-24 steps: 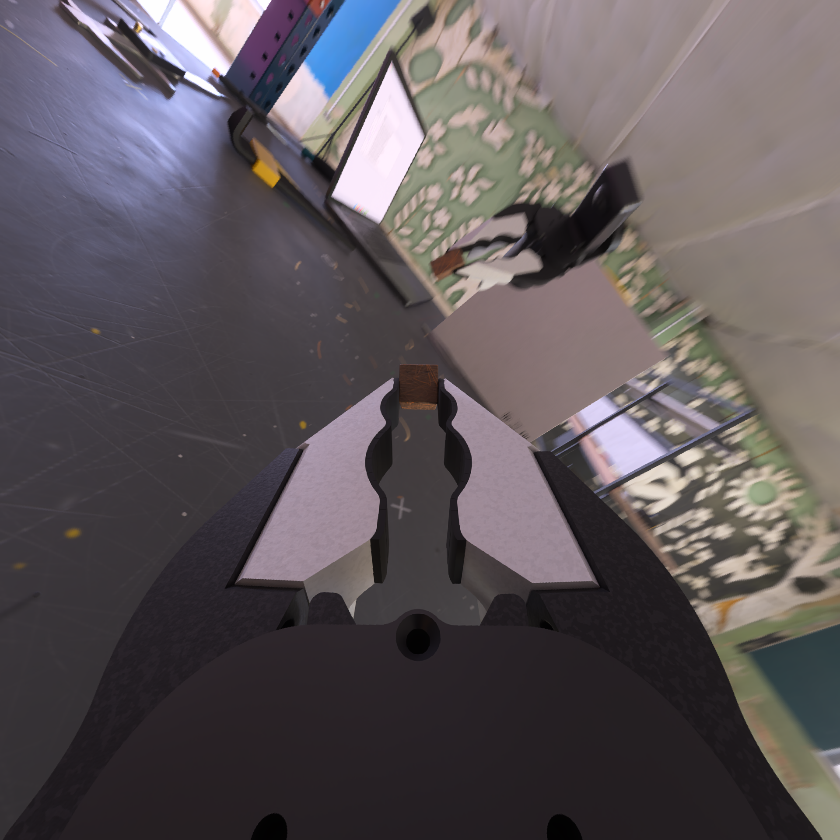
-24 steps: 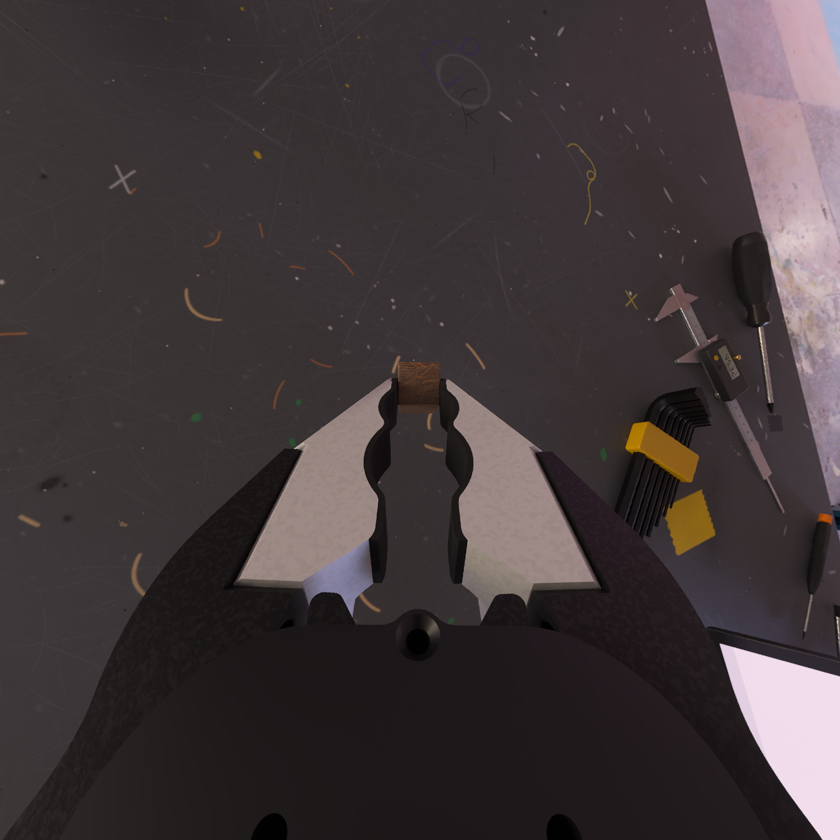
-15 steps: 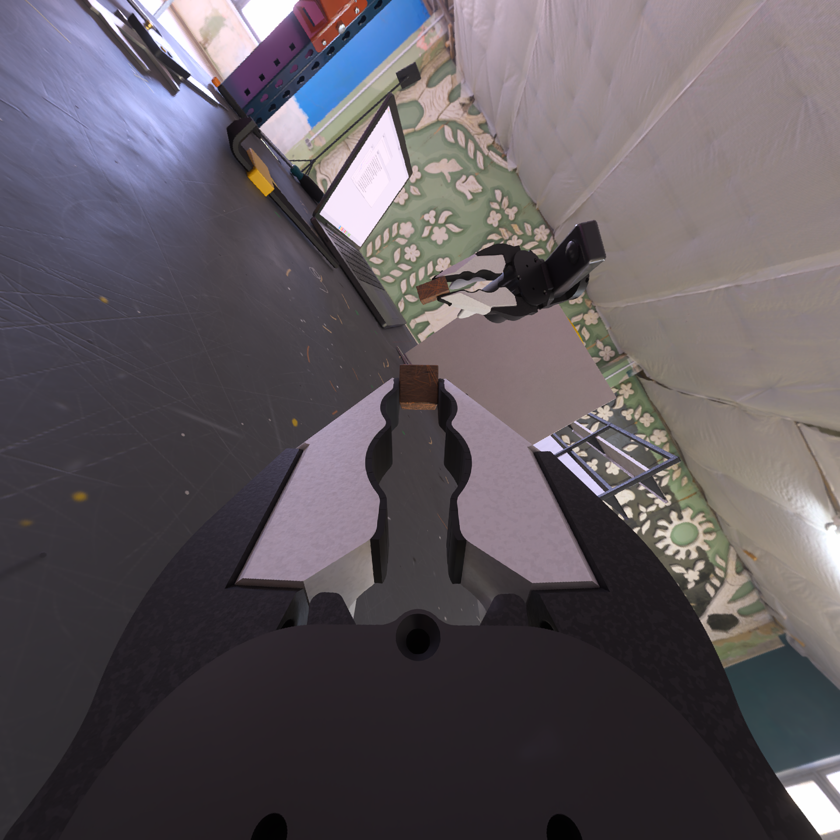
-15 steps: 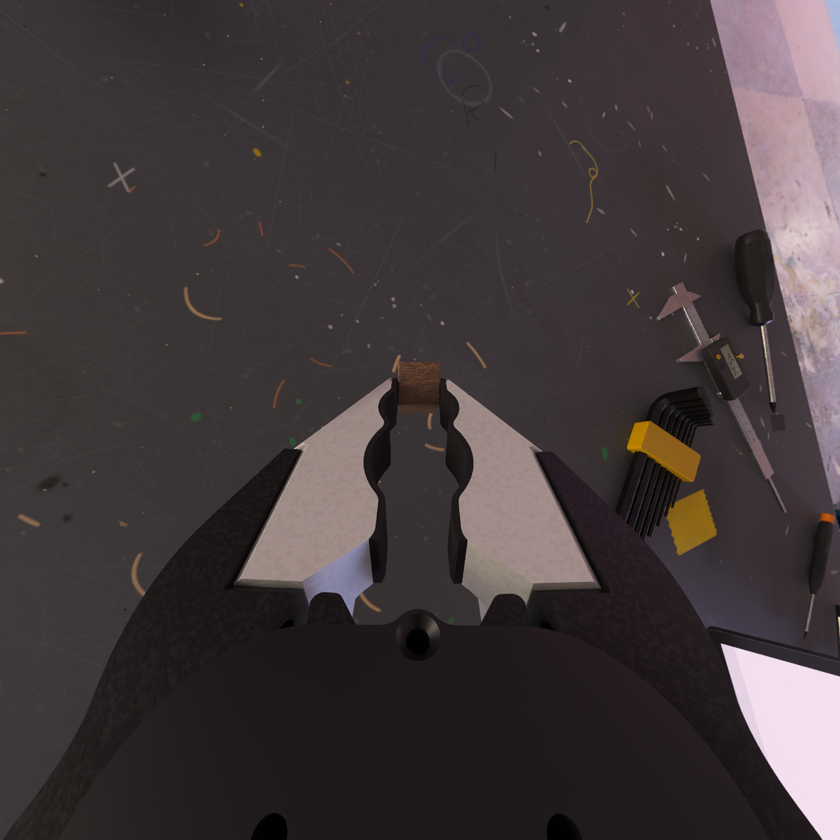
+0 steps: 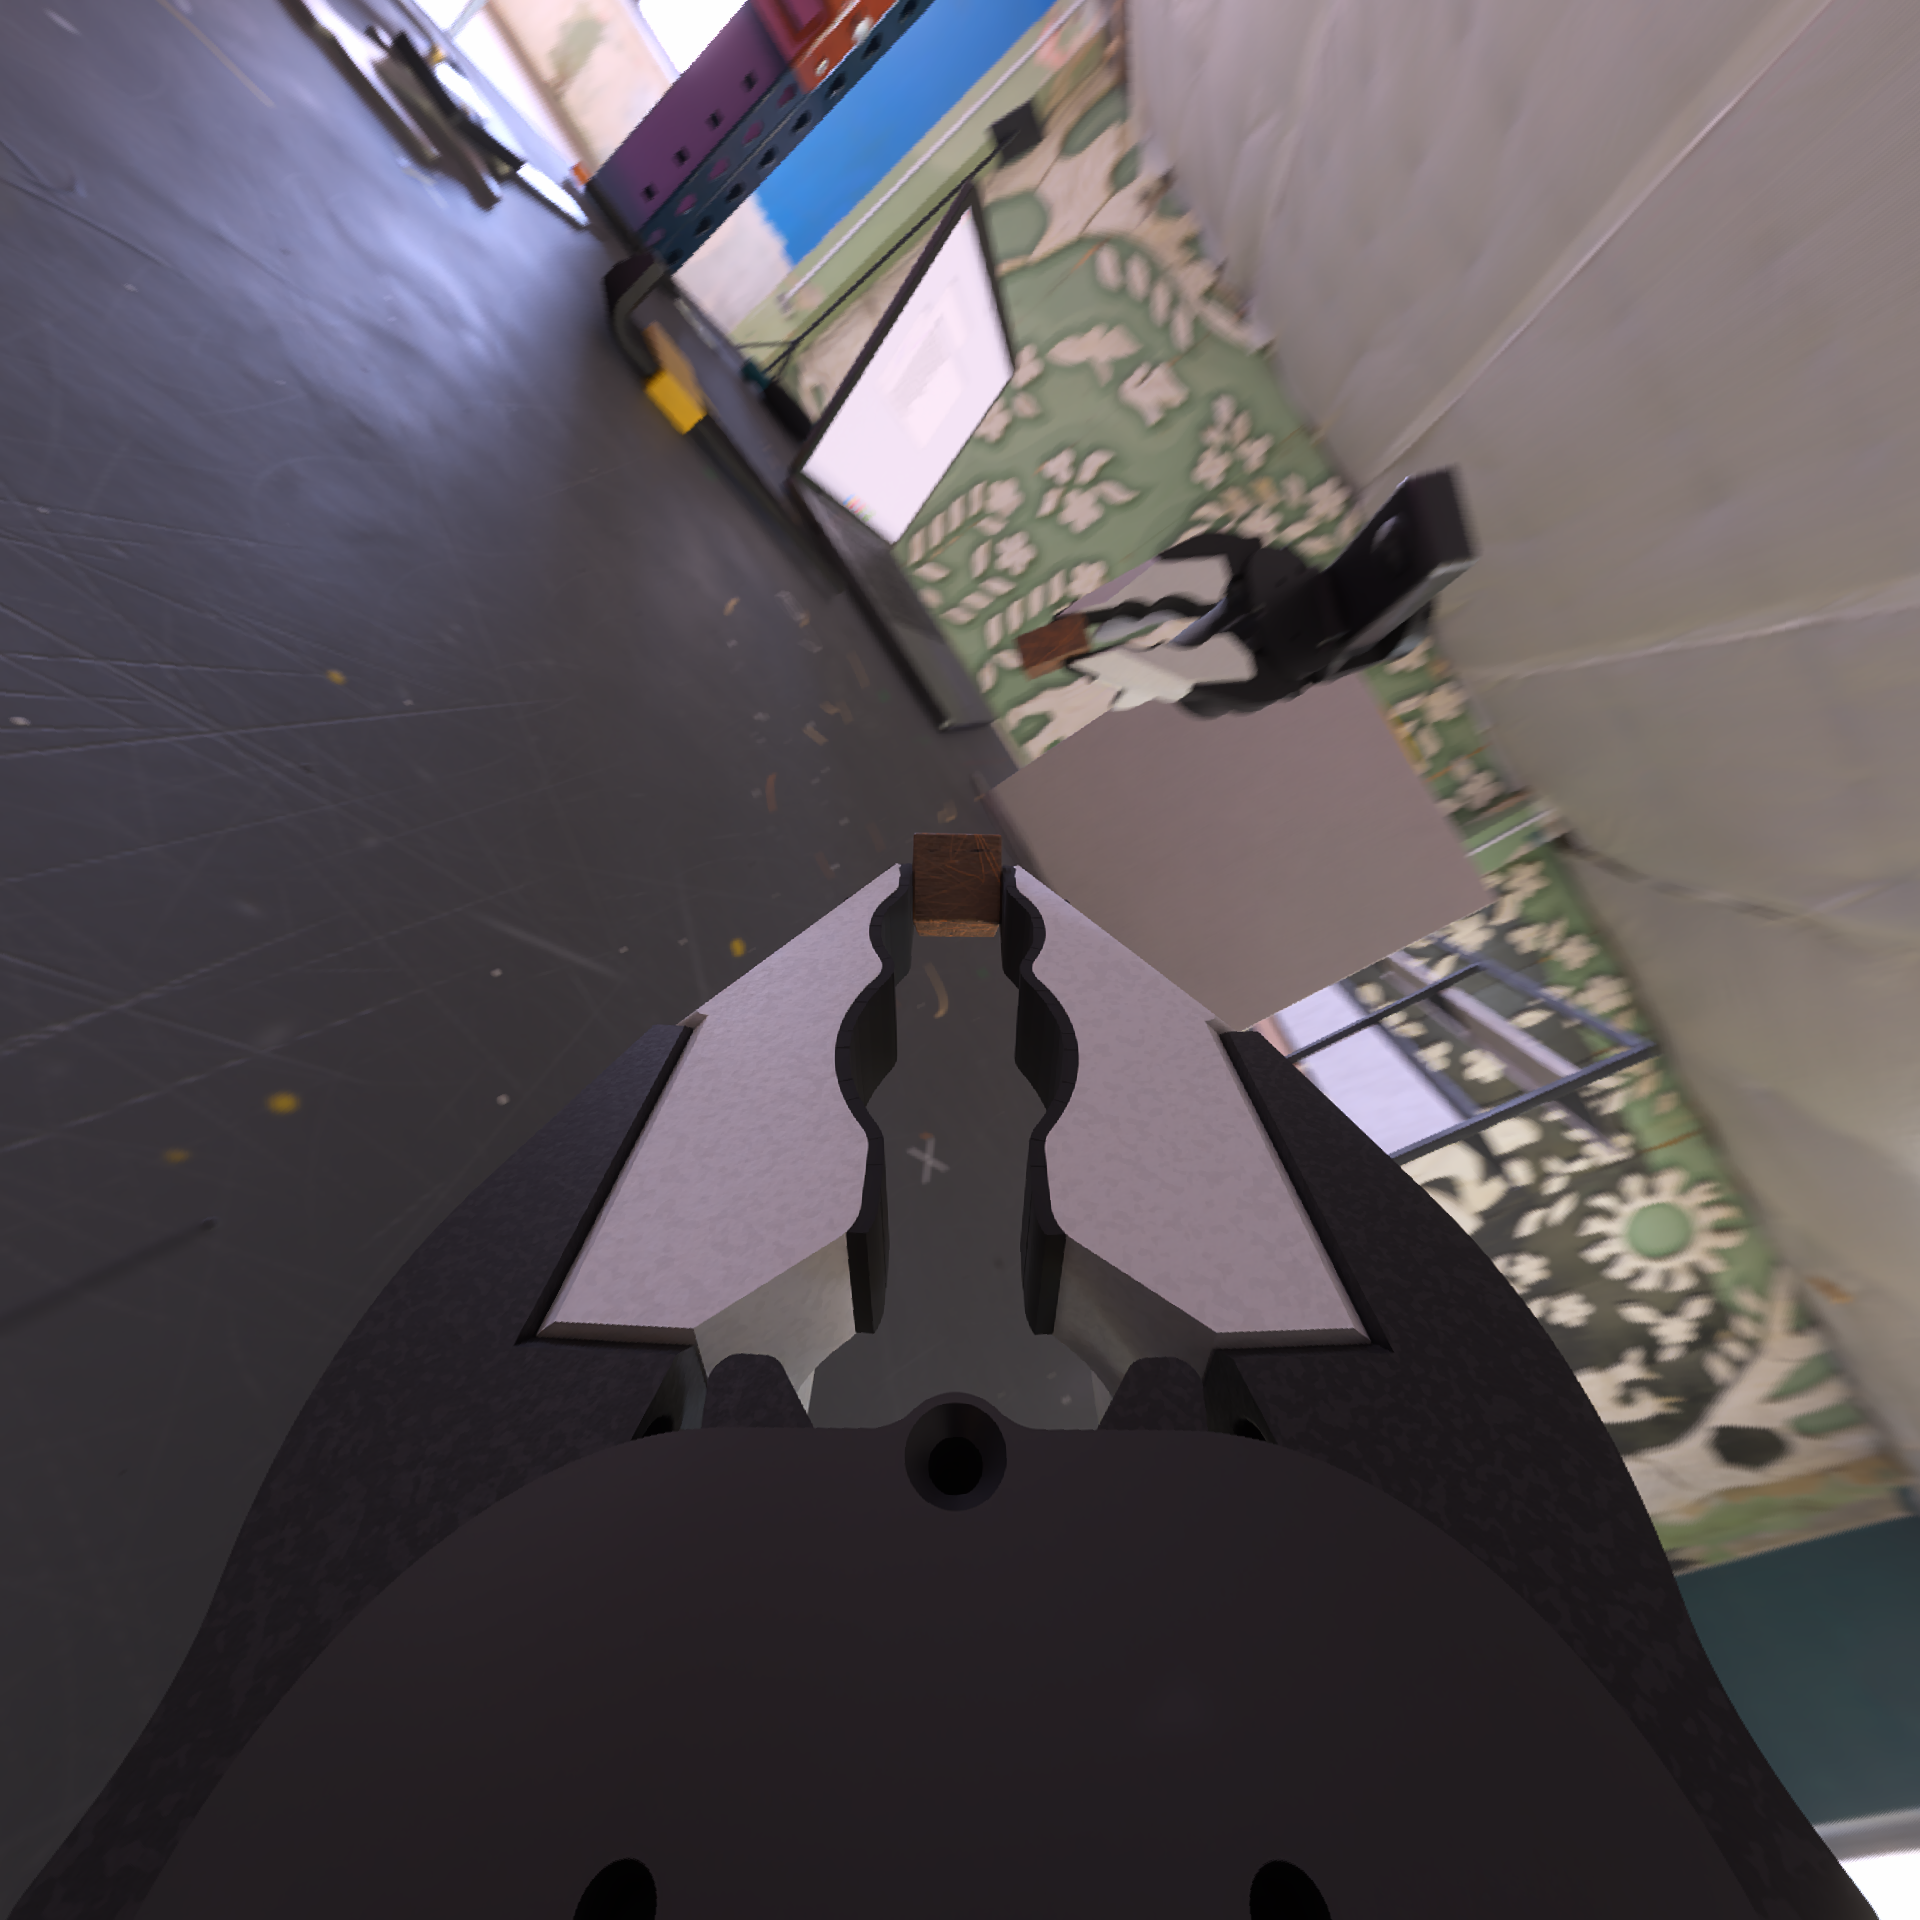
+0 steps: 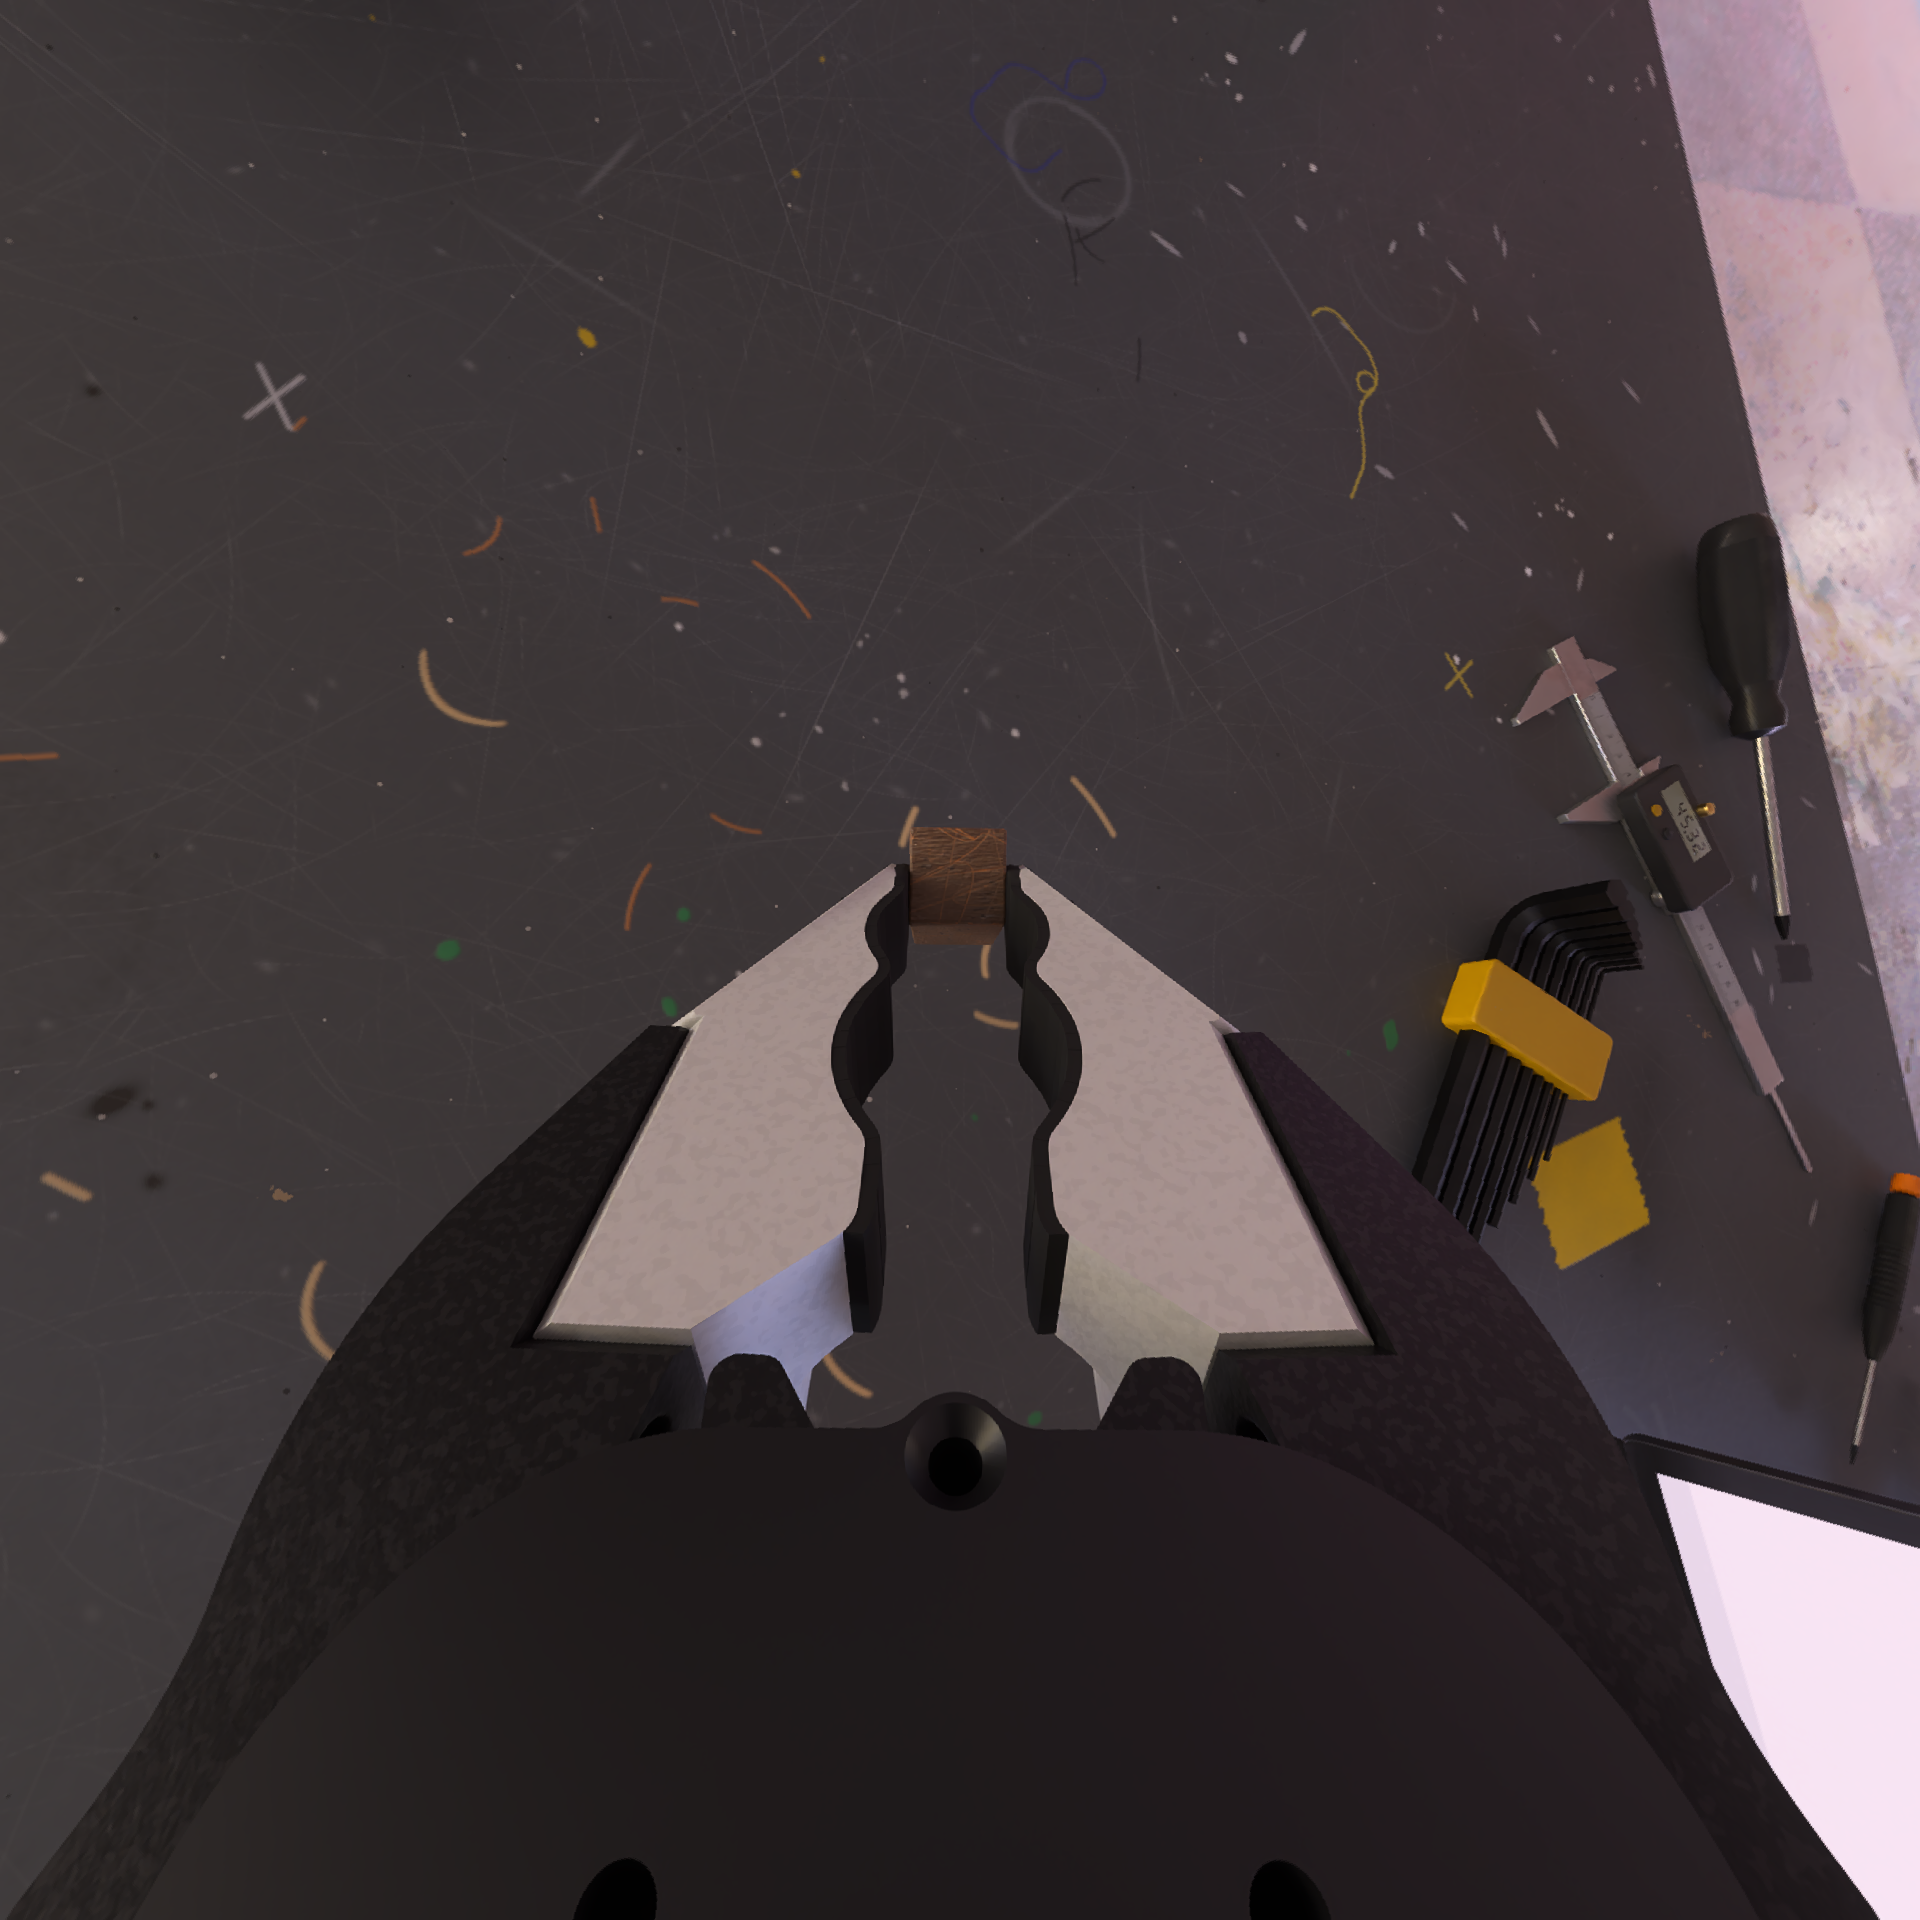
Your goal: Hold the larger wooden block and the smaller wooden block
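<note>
Blocks both gripped, both off the tabletop (image 6: 623, 260). Left claw (image 5: 957, 888) is clamped on a wooden block (image 5: 957, 883) right at its fingertips; block sits square between the tips, end grain toward the camera, only the rear part pinched. Right claw (image 6: 957, 888) is clamped on a second wooden block (image 6: 957, 883) in the same tip-pinch. Which is the larger and which the smaller I cannot tell: each fills about the same gap in its own view.

From the left wrist view the right claw (image 5: 1086, 649) shows farther off, ahead and to the right, well apart, its block (image 5: 1051, 649) sticking out toward the left claw. So the two blocks roughly face each other across open space, with the tabletop off to the left of that view. Long axis of either block is not readable; both look near cubic.

Right wrist view looks down on dark scratched tabletop; hex keys (image 6: 1527, 1049), caliper (image 6: 1662, 831), and screwdriver (image 6: 1751, 665) lie to the right, clear of the claw.

Judgement: task looks essentially met; what is left is to keep both grips steady. Risk is slip, since each hold is shallow at the tips.
</note>
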{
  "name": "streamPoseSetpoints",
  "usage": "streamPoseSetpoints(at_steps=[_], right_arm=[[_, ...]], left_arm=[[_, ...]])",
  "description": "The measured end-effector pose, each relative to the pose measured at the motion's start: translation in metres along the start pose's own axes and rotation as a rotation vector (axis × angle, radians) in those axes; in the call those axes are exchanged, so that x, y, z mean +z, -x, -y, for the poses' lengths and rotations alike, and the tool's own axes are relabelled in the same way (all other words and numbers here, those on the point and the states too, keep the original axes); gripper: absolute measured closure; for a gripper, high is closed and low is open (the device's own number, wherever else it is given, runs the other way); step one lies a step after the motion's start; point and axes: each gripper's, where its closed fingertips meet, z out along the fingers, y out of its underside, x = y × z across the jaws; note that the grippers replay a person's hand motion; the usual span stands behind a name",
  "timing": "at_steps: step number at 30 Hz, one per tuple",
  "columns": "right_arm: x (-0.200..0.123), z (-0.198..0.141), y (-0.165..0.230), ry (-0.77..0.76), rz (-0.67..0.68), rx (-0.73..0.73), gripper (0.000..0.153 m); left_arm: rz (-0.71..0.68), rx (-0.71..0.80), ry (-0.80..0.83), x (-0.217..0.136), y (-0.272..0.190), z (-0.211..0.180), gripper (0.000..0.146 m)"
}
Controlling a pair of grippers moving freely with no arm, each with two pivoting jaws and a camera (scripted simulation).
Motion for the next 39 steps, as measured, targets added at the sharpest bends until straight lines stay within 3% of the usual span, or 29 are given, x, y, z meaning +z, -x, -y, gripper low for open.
streamPoseSetpoints(at_steps=[5,9,19,39], right_arm=[[0.003,-0.001,0.0,0.009,0.007,0.003,0.135],[0.005,-0.002,0.001,0.017,0.013,0.003,0.135],[0.005,-0.002,0.001,0.02,0.012,0.004,0.135],[0.006,-0.003,0.001,0.023,0.015,0.004,0.135]], left_arm=[[0.183,0.193,0.152,0.007,0.012,-0.019,0.13],[0.237,0.279,0.206,0.01,0.012,-0.024,0.13],[0.203,0.277,0.131,0.005,0.007,-0.015,0.13],[0.186,0.262,0.137,0.005,0.006,-0.016,0.13]])
